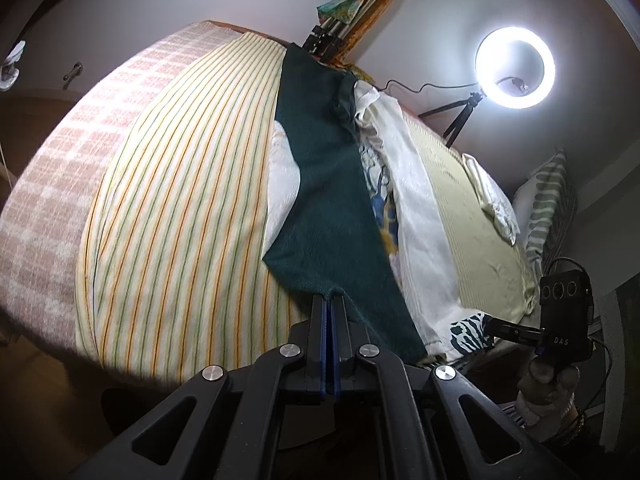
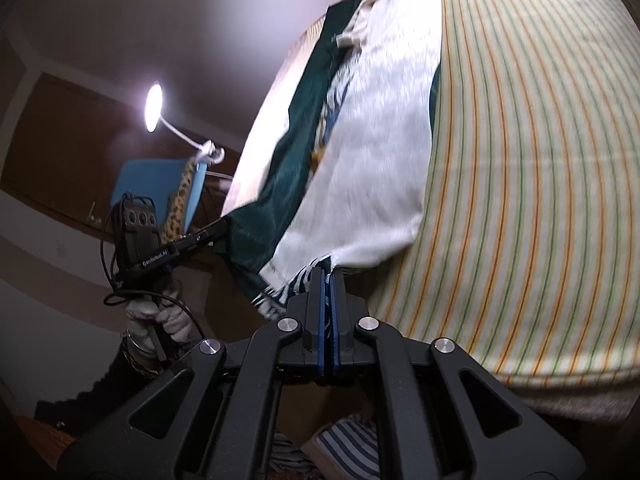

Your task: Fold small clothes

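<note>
A small shirt with a white body and dark green sleeves [image 1: 324, 208] lies stretched over the striped sheet [image 1: 180, 208]. My left gripper [image 1: 331, 298] is shut on the edge of its dark green part. In the right wrist view the same shirt [image 2: 372, 152] shows its white body, and my right gripper [image 2: 329, 274] is shut on its printed hem corner. Each gripper shows in the other's view: the right one [image 1: 496, 326] at the shirt's lower corner, the left one [image 2: 218, 228] pinching the green edge.
The striped sheet covers a bed with a pink checked blanket [image 1: 60, 184] at its far side. A lit ring light [image 1: 515, 68] on a tripod, pillows [image 1: 548, 200], a lamp [image 2: 154, 108] and a blue chair [image 2: 160, 184] stand around the bed.
</note>
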The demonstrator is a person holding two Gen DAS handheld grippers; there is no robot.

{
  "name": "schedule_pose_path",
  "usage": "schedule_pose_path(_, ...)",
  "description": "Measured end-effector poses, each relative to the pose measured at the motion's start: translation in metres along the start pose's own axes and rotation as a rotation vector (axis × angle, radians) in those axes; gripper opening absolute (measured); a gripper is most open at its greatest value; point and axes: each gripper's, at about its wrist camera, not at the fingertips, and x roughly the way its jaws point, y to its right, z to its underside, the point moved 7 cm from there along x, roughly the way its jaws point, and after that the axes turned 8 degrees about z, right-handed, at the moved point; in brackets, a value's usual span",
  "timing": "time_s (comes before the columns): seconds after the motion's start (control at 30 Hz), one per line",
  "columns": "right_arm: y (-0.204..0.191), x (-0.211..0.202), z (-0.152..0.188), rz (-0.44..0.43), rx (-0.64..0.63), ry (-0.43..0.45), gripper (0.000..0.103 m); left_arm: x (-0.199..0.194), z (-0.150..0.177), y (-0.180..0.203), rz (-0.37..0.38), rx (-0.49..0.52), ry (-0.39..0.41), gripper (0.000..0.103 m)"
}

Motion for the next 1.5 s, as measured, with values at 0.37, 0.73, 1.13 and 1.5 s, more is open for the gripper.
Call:
schedule_pose_path(0.37, 0.000, -0.014, -0.062, 0.067, -0.013, 0.078, 0.004, 0.013, -0.054, 0.009, -0.032, 0.019, 0.044, 0.000)
schedule_pose_path(0.73, 0.027, 0.006, -0.131, 0.150, 0.040, 0.104, 0.004, 0.056, -0.119, -0.009, -0.085, 0.003, 0.043, 0.000)
schedule_pose_path(1.13, 0.057, 0.040, -0.180, 0.203, 0.103, 0.104, 0.004, 0.103, -0.156, -0.034, -0.148, -0.004, 0.029, 0.000)
schedule_pose_path(1.5, 0.054, 0.012, -0.186, 0.278, 0.014, 0.149, 0.035, 0.079, -0.161, -0.025, -0.205, 0.120, 0.090, 0.023)
